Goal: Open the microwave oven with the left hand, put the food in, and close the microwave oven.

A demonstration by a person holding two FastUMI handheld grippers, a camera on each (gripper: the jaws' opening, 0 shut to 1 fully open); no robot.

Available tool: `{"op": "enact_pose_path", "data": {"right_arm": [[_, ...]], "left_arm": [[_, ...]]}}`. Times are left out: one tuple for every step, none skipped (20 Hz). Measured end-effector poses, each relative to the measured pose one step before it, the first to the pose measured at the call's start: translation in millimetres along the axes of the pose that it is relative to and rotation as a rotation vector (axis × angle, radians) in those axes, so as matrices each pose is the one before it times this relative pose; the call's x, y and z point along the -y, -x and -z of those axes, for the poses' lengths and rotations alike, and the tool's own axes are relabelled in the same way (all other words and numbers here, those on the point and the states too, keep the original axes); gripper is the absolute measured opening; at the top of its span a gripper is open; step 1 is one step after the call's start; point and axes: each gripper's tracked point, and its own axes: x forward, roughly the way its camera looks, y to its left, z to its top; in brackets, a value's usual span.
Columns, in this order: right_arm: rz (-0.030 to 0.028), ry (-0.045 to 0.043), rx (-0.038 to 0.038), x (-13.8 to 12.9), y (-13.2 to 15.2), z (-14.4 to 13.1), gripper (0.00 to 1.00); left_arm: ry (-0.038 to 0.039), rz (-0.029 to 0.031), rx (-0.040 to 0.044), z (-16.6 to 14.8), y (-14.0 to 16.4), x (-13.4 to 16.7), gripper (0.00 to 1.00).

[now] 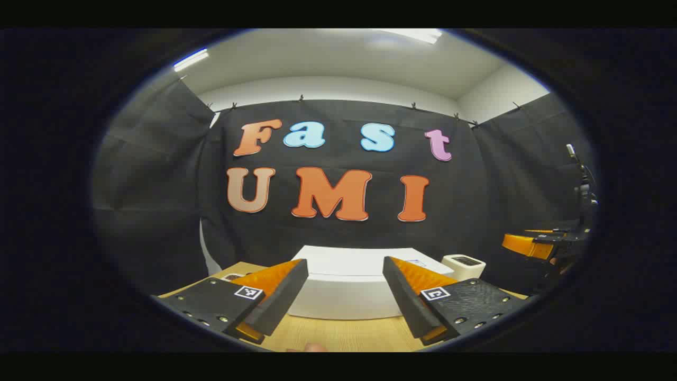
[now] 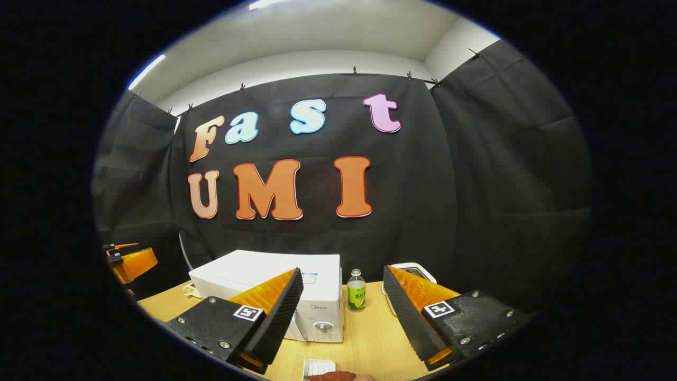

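A white microwave oven [image 2: 296, 288] stands on the wooden table [image 2: 370, 344] with its door closed; its dial faces me in the right gripper view. In the left gripper view the microwave oven [image 1: 346, 288] lies straight ahead, beyond my open left gripper [image 1: 345, 293], which holds nothing. My right gripper [image 2: 342, 312] is also open and hangs above the table in front of the oven. A small white tray with brown food [image 2: 325, 372] sits at the table's near edge below it. The left gripper [image 2: 129, 262] shows at far left and the right gripper [image 1: 545, 243] at far right, each in the other's view.
A green-labelled bottle [image 2: 356, 290] stands just right of the microwave. A white box-shaped appliance [image 1: 464, 266] sits further right, also seen as a white appliance [image 2: 415, 272] behind my right finger. A small patterned item [image 2: 190, 289] lies left of the oven.
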Motion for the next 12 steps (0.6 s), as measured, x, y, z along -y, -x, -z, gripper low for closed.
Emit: {"op": "enact_pose_path", "data": {"right_arm": [[0.00112, 0.00630, 0.00064, 0.04, -0.13, -0.68, 0.95], [-0.00186, 0.00215, -0.00053, -0.42, -0.81, -1.09, 0.95], [-0.00375, 0.00001, 0.00217, -0.50, 0.08, -0.74, 0.95], [-0.00067, -0.00069, 0.00265, -0.07, -0.04, -2.31, 0.95], [0.00094, -0.00002, 0.00250, 1.36, -0.46, -1.88, 0.95], [0.00189, 0.00019, 0.00080, 0.92, -0.65, -1.25, 0.95], [0.00158, 0.00099, 0.00109, 0.84, 0.36, -0.85, 0.95], [0.00223, 0.00124, -0.00005, 1.14, 0.01, -1.02, 0.95], [0.00093, 0.00123, 0.00177, 0.42, 0.27, -0.66, 0.95], [0.00020, 0.00101, 0.00210, -0.01, 0.28, -1.48, 0.95], [-0.00079, 0.00109, 0.00120, 0.72, 1.03, -0.09, 0.95], [-0.00042, 0.00095, 0.00065, 0.08, 0.21, -0.35, 0.95]], "left_arm": [[-0.00608, 0.00061, -0.00101, -1.01, -1.33, 1.66, 0.92], [-0.00506, -0.00131, 0.00093, -1.04, 0.16, 1.33, 0.92], [-0.00660, -0.00041, 0.00450, -2.54, 0.25, -0.37, 0.92], [-0.00578, 0.00243, 0.00598, -2.31, -0.72, 3.26, 0.92], [-0.00367, 0.00442, 0.00402, -2.88, 0.00, 3.07, 0.92], [-0.00140, 0.00642, 0.00201, -1.13, -1.01, 2.44, 0.92], [0.00082, 0.00798, -0.00048, -1.34, 0.16, 3.28, 0.92], [0.00269, 0.00609, -0.00084, 0.54, -1.06, 1.86, 0.88], [0.00493, 0.00506, -0.00122, -0.51, -0.51, 1.25, 0.88], [0.00752, 0.00505, -0.00123, 0.87, 0.31, 1.90, 0.92], [0.00574, 0.00336, 0.00061, -0.62, 1.06, 1.30, 0.88], [0.00391, 0.00196, -0.00173, 1.09, 0.39, -0.03, 0.92]]}}
